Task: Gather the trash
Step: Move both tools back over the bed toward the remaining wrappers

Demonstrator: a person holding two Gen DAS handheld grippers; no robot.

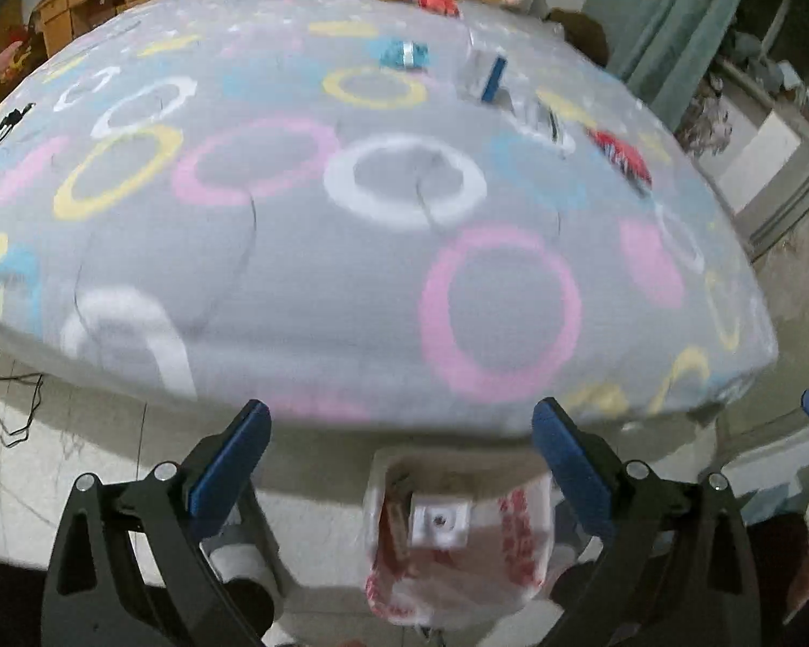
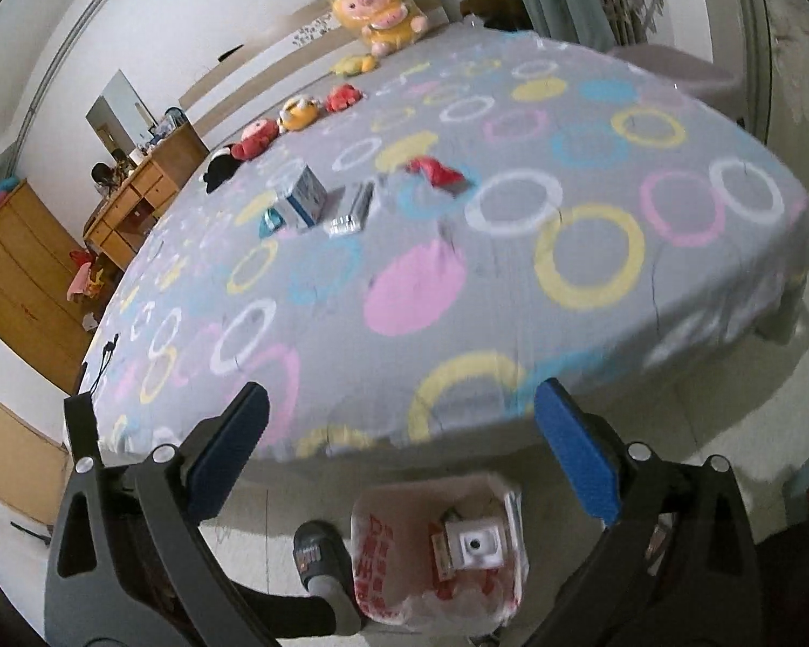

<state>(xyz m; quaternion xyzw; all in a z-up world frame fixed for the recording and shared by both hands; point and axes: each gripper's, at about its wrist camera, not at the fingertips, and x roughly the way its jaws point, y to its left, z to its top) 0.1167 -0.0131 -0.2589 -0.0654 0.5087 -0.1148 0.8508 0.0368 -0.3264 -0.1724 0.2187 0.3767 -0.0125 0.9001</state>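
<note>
Both grippers hang open over the floor at the foot of a bed (image 1: 307, 291), nothing between their fingers. Below my left gripper (image 1: 399, 420) stands a white plastic bag with red print (image 1: 518, 544), mouth open, a white box (image 1: 439, 523) inside. From my right gripper (image 2: 402, 404) the same bag (image 2: 377, 577) and white box (image 2: 477, 542) show. Far up the grey ring-patterned sheet lie a blue wrapper (image 1: 404, 54), a white and blue carton (image 1: 485, 78), a clear packet (image 1: 542, 121) and a red wrapper (image 1: 620, 156). The right wrist view also holds the carton (image 2: 302, 197), clear packet (image 2: 353, 210), red wrapper (image 2: 437, 170) and blue wrapper (image 2: 271, 222).
Plush toys (image 2: 383, 16) line the head of the bed. A wooden desk (image 2: 135, 199) and cupboard stand along the left wall. A black cable (image 1: 5, 129) lies on the bed's left edge, more cable on the floor (image 1: 16, 404). A person's slippered foot (image 2: 318, 550) is beside the bag.
</note>
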